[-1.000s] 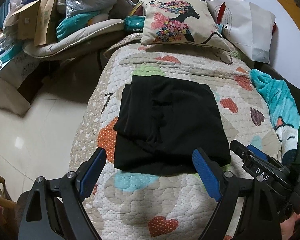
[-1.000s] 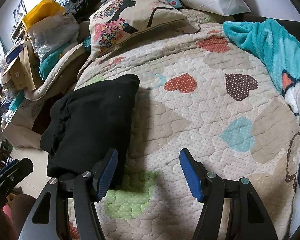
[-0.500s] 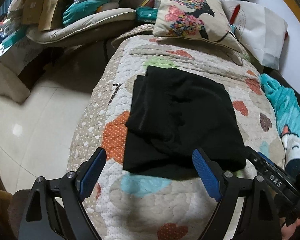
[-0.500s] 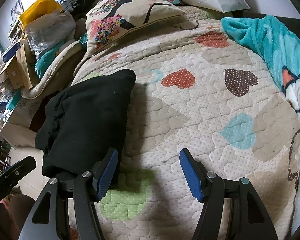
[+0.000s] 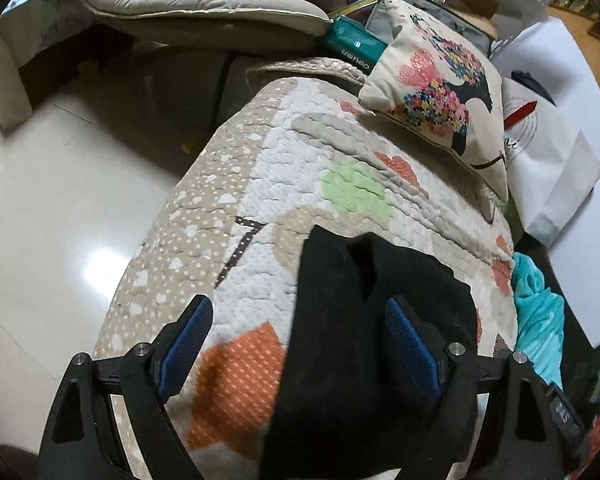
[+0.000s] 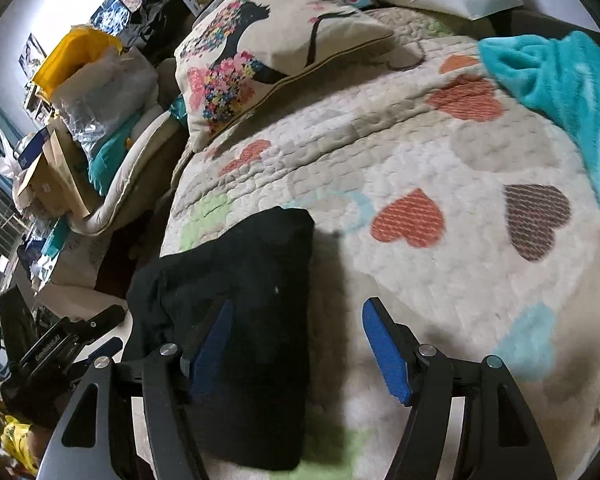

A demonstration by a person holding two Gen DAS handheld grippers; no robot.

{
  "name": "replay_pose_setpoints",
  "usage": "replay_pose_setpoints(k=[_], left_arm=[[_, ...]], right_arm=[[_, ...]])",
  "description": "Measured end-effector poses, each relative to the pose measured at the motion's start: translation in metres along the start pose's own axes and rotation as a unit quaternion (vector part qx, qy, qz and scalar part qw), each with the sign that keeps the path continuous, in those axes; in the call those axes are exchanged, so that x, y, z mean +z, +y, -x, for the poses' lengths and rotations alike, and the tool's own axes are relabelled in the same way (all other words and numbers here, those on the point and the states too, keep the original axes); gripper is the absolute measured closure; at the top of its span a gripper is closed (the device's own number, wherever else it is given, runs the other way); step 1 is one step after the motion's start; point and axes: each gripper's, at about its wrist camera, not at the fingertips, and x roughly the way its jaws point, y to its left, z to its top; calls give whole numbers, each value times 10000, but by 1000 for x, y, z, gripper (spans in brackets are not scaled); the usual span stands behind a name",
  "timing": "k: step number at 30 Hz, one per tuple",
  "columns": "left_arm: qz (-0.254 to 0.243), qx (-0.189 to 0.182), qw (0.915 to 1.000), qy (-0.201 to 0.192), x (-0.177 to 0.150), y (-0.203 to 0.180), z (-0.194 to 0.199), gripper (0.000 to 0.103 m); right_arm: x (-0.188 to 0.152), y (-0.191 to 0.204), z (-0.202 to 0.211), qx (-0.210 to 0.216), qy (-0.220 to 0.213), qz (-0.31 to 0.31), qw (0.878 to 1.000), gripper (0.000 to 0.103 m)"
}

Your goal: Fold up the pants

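The black pants [image 5: 360, 320] lie folded in a compact rectangle on the heart-patterned quilt [image 5: 292, 168]. My left gripper [image 5: 300, 344] is open over the pants' left edge, its right finger above the fabric and its left finger above the quilt. In the right wrist view the pants [image 6: 252, 280] lie at lower left. My right gripper [image 6: 296, 350] is open over their right edge, its left finger above the fabric and its right finger above the quilt [image 6: 440, 280]. Neither gripper holds anything.
A floral cushion [image 5: 440, 92] and a white paper bag [image 5: 548, 168] lie at the bed's head. A teal blanket [image 6: 560, 80] lies along the right side. The bed's left edge drops to a tiled floor [image 5: 60, 200]. Boxes and bags [image 6: 80, 100] are piled beyond.
Both grippers have moved forward and closer over the folded pants, the left one swinging left toward the bed edge. The pants have not moved. Both stay open.
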Motion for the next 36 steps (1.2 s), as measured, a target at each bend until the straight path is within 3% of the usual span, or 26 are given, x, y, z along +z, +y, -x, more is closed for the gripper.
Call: replay_pose_setpoints(k=[6,10,14,18,22,25,30,36], left_arm=[[169,-697,9970,281,0,15,-16,16],[-52,-1150,9923,455,-4,2,-24,16],[-336,-1197,9887,840,-12,-12,-41,16],[-690,-983,9893,829,-17,-26,-44,16],[-860,-942,9886,806,-19,-32,-41,45],[-901,-965,9886,725,-20,-33,-35,55],[-903,-965,9893,621,-19,-38,-27,61],[-911,-1025,9893,489,-18,-48,-16,68]], right_arm=[[-6,-8,-31,314,321,-181,9988,30],[-8,-13,-47,557,475,-397,9965,30],[-5,-14,-58,685,524,-430,9953,30],[-2,-10,-64,843,583,-395,9939,30],[-1,-5,-67,1116,738,-376,9903,41],[-1,-2,-64,1166,722,-345,9900,51],[2,2,-53,1212,673,-333,9898,71],[3,43,-35,425,382,921,9941,77]])
